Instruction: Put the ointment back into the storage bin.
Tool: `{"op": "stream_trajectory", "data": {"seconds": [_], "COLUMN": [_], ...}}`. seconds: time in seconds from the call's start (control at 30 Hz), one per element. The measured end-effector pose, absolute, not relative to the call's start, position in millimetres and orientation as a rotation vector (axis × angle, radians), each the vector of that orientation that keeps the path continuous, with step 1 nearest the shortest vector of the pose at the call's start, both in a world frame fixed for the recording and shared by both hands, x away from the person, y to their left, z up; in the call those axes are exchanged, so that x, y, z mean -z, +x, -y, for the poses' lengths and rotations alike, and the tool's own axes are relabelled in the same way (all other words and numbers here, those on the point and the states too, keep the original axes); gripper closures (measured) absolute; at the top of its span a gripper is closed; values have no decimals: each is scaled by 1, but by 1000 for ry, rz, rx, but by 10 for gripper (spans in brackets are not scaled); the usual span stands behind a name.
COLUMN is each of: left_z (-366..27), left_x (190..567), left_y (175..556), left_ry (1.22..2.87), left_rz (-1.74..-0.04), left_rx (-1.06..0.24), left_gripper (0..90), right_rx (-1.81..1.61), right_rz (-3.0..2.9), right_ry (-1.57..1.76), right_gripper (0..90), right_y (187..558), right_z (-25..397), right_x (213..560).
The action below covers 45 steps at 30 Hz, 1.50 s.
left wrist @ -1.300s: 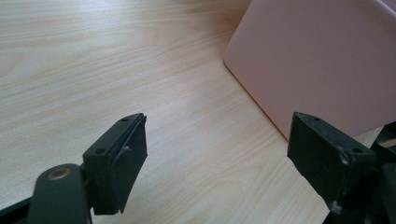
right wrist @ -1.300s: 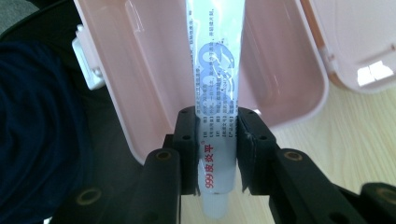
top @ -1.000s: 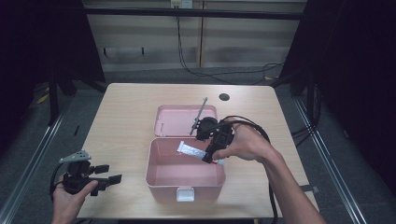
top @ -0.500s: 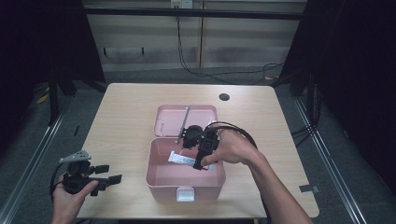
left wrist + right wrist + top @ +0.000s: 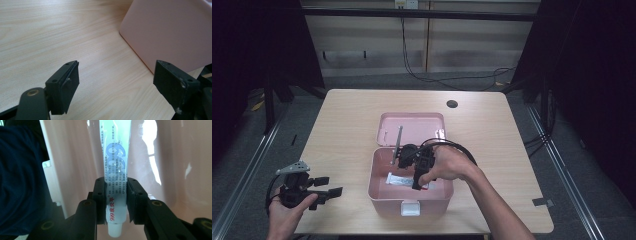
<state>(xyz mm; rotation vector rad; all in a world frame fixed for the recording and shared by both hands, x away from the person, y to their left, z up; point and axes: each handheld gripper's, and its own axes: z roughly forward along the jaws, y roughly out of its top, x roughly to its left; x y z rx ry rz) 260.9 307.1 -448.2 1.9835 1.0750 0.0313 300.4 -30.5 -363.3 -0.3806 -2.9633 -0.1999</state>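
Observation:
A pink box point(image 5: 382, 195) stands open near the table's front edge, its lid point(image 5: 412, 126) lying flat behind it. My right gripper point(image 5: 416, 181) reaches down into the box, shut on a white ointment tube point(image 5: 404, 180) that lies across the box floor. In the right gripper view the tube point(image 5: 115, 165) with blue "999" print runs up between the jaws, its white cap point(image 5: 115, 230) at the bottom, the gripper point(image 5: 115, 195) clamped near the cap end. My left gripper point(image 5: 328, 186) is held open at the table's front left corner; in its own view the open jaws frame bare wood beside the box wall point(image 5: 170, 32).
A light wooden table point(image 5: 342, 125) carries the box. A dark round hole point(image 5: 452, 104) sits at the table's back right. A black cable point(image 5: 462, 150) loops from the right gripper. Dark floor and metal rails flank the table.
My right gripper has carried the tube from above the box's right side leftward and down into the box. The left gripper has stayed in place.

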Motion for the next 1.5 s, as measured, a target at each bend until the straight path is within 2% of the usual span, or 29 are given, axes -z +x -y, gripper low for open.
{"op": "stream_trajectory", "data": {"seconds": [0.93,1.5], "left_z": [-307,-306], "left_x": [448,448], "left_y": [261,261], "left_ry": [1994,1990], "left_rz": [-1071,-1074], "left_rx": [-32,-30], "left_gripper": [210,212], "right_rx": [72,117], "right_rz": [2865,2821], "right_ry": [-224,-203], "right_gripper": [713,713], "right_y": [304,307], "right_z": [10,5], "right_x": [413,434]}}
